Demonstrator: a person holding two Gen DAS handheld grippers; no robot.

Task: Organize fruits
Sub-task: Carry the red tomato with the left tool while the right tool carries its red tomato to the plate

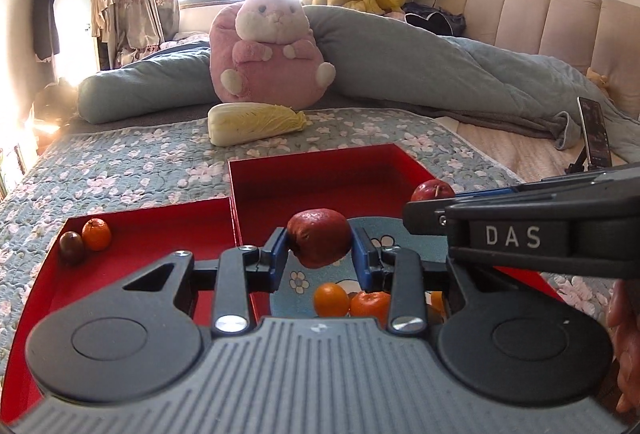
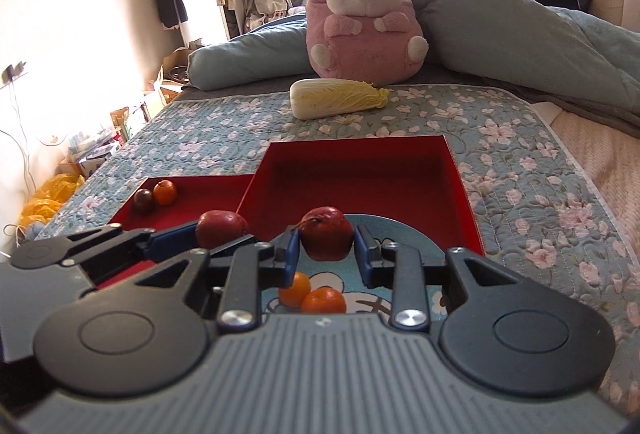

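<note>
Left gripper [image 1: 320, 258]: dull red apple [image 1: 319, 242] is clamped, stem end turned left, above the blue plate [image 1: 362, 224] | Right gripper [image 2: 326, 254]: shiny red apple [image 2: 326, 238] is clamped, stem up, above the same plate | Tangerines [image 2: 312, 294] are left on the plate.

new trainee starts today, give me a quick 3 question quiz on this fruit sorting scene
1. True or false: the left gripper is shut on a dull red fruit.
2. What does the right gripper hold? A) an orange B) a red apple C) the cabbage
3. Fill in: in the left red tray, a dark brown fruit sits beside a small ____.

Key
1. True.
2. B. The oranges lie on the blue plate below; the cabbage lies on the floral quilt.
3. orange.
</note>
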